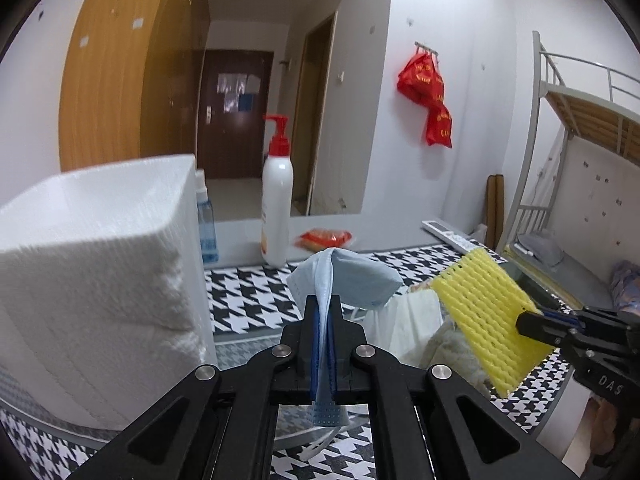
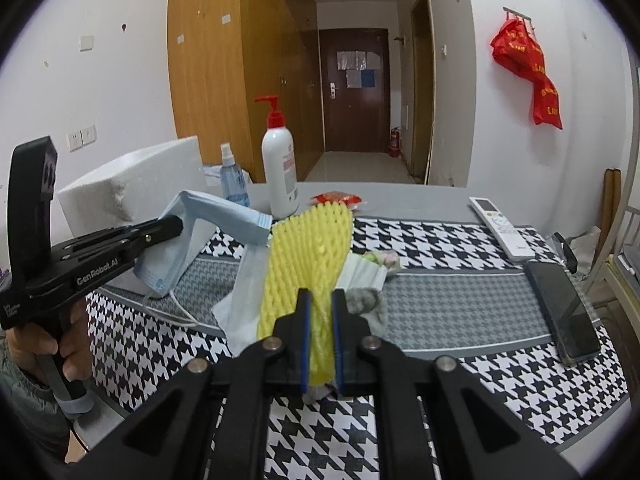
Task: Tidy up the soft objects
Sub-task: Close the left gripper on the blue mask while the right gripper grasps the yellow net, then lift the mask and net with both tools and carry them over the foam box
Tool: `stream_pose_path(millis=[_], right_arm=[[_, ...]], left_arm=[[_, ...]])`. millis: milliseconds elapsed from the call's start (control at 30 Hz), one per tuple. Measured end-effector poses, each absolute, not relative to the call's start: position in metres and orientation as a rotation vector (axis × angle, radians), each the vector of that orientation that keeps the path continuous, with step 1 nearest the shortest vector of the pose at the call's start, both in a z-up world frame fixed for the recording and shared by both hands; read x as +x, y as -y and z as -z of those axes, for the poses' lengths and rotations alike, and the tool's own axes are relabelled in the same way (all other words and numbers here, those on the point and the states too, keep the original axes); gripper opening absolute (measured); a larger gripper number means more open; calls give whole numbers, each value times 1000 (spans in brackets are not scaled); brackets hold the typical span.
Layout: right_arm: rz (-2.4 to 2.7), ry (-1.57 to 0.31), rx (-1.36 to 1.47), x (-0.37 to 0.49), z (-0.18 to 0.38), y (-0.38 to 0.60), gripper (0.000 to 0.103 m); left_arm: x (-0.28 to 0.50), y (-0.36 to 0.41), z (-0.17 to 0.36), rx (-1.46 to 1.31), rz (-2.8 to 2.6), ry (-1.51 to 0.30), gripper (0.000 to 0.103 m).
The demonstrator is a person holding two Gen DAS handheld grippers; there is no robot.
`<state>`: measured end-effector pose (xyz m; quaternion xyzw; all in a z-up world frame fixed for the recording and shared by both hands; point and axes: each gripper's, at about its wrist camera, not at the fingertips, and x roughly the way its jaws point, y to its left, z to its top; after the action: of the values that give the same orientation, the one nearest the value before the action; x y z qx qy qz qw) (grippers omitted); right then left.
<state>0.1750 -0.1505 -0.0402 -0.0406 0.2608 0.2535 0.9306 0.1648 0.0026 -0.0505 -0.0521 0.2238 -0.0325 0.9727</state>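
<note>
My left gripper is shut on a fold of a light blue face mask, which hangs lifted above the table. In the right wrist view the same left gripper, held in a person's hand, carries the mask at the left. My right gripper is shut on a yellow foam net sleeve, which stands up from its jaws. From the left wrist view, the right gripper holds the sleeve tilted at the right. Below both lies a small pile of white masks and cloths.
A white foam box stands close on the left. A pump bottle, a blue spray bottle and a red packet sit at the back of the houndstooth cloth. A remote and a phone lie on the right.
</note>
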Motion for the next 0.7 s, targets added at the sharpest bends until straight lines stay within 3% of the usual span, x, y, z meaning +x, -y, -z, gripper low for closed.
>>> stream_pose_path(millis=[700], right_arm=[[-558, -449, -39, 150, 16, 153, 12]], left_arm=[[116, 0, 6, -60, 16, -353, 3]])
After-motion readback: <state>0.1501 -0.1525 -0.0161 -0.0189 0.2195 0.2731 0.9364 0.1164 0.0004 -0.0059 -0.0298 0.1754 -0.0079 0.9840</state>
